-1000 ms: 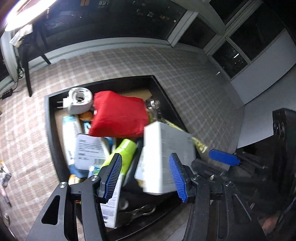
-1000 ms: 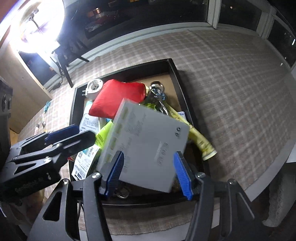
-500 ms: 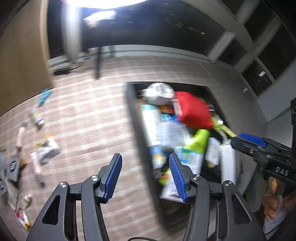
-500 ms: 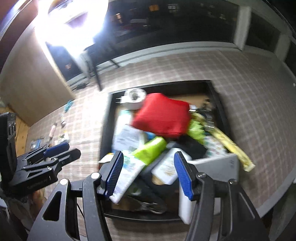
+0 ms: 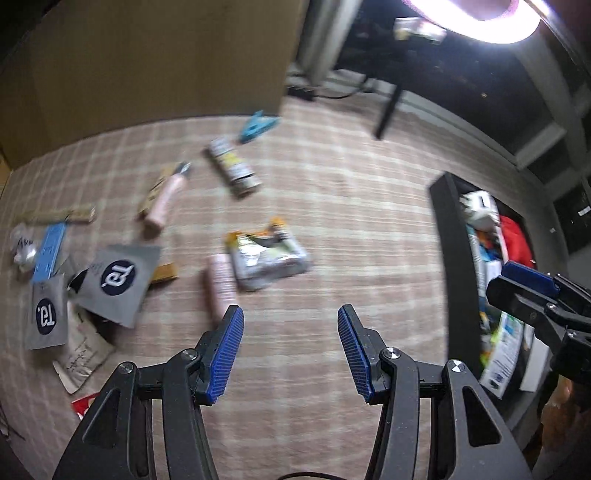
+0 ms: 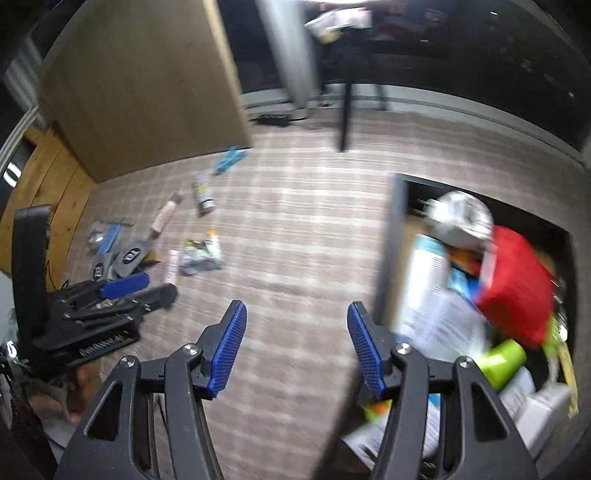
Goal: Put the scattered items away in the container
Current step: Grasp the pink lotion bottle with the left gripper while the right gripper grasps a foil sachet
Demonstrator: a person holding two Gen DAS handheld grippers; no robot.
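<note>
The black tray stands at the right, full of items; in the right wrist view its wall and a red pouch show. Scattered items lie on the checked cloth at the left: a silver snack packet, a pink tube, a pink-handled tool, a small can, a blue clip, grey sachets. My left gripper is open and empty above the cloth, near the pink tube. My right gripper is open and empty beside the tray's left wall.
A wooden cabinet stands behind the scattered items. A black stand leg rises at the back. A bright ring lamp glares at top right. The left gripper also shows in the right wrist view.
Both grippers have swung left, away from the tray toward the scattered items. The white box that the right gripper held over the tray now lies in it.
</note>
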